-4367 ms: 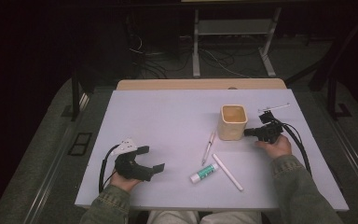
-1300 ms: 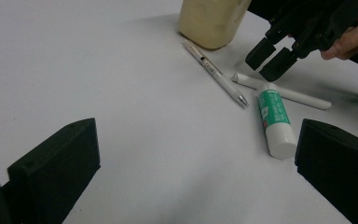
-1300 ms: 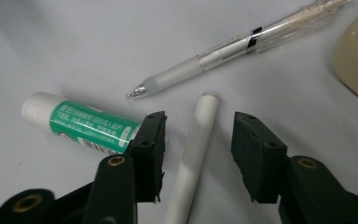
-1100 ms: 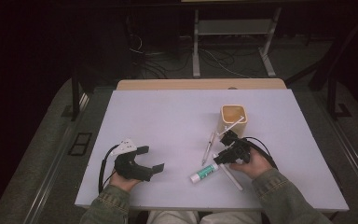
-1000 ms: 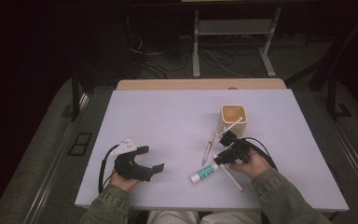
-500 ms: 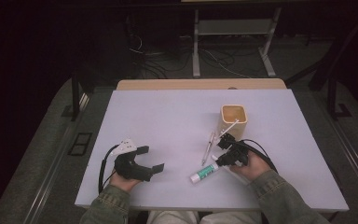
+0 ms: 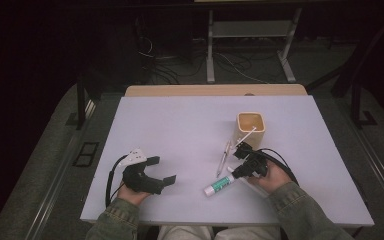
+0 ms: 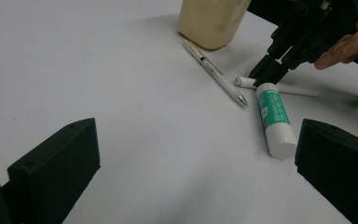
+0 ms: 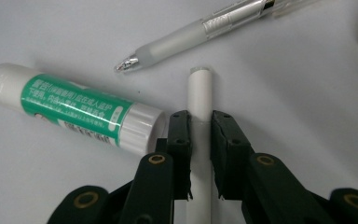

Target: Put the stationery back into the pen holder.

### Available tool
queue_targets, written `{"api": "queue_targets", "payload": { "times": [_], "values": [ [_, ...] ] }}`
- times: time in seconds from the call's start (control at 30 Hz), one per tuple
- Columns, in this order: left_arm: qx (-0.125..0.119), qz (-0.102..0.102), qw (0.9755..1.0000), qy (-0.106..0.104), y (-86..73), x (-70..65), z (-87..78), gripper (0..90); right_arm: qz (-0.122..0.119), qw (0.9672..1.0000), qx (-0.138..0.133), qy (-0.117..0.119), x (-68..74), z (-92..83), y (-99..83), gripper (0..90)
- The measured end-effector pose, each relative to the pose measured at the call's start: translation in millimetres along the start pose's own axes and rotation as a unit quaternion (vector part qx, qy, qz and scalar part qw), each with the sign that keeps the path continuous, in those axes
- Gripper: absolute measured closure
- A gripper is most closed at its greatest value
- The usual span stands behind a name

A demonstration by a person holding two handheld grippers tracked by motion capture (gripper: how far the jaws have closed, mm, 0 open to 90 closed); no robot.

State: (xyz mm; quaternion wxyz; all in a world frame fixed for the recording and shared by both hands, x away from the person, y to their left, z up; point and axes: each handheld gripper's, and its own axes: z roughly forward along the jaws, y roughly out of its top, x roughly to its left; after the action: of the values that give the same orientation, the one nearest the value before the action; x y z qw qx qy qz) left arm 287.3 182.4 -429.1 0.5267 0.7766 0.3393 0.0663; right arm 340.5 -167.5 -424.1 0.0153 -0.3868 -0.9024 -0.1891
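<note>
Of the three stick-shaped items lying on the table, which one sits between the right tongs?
The plain white stick, between the right tongs; the clear pen and the green-labelled glue stick lie free.

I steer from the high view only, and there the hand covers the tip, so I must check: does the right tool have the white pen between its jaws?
Observer: Yes. In the right gripper view the right tool has the white pen between its jaws, which have just been closing. Both pads touch it.
Operator: Is the glue stick caught too?
Observer: No. The glue stick lies close beside one jaw, outside the grip.
Operator: And the left tool?
Observer: In the left gripper view the left tool has its jaws wide apart, with nothing between them.
</note>
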Motion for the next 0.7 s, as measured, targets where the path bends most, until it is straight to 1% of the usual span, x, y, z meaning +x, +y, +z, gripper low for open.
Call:
{"api": "queue_targets", "payload": {
  "times": [0.1, 0.17, 0.4, 0.57, 0.6, 0.7],
  "values": [
    [0.0, 0.0, 1.0, 0.0, -0.1, 0.0, 0.1, 0.0, 0.009, 0.9999, 0.002, 0.011, -3.7, -0.7, -1.2, 77.8],
    [0.0, 0.0, 1.0, 0.0, -0.1, 0.0, 0.0, 0.0, 0.015, 0.9998, 0.002, 0.013, -5.0, -1.9, -2.4, 77.8],
    [0.0, -0.001, 1.0, 0.0, -0.1, 0.0, 0.1, 0.0, 0.018, 0.9993, -0.021, 0.027, -8.6, -11.1, -9.1, 77.9],
    [0.001, 0.0, 1.0, 0.0, 0.0, -0.1, 0.1, 0.0, 0.025, 0.9978, -0.049, 0.036, -13.1, -21.2, -15.0, 77.8],
    [0.001, 0.0, 1.0, 0.0, 0.0, -0.1, 0.1, 0.0, 0.027, 0.9974, -0.056, 0.036, -14.0, -23.7, -16.2, 77.9],
    [0.001, 0.0, 1.0, -0.001, 0.0, 0.1, 0.2, 0.0, 0.033, 0.9959, -0.072, 0.044, -16.5, -31.4, -19.3, 77.9]
  ]
}}
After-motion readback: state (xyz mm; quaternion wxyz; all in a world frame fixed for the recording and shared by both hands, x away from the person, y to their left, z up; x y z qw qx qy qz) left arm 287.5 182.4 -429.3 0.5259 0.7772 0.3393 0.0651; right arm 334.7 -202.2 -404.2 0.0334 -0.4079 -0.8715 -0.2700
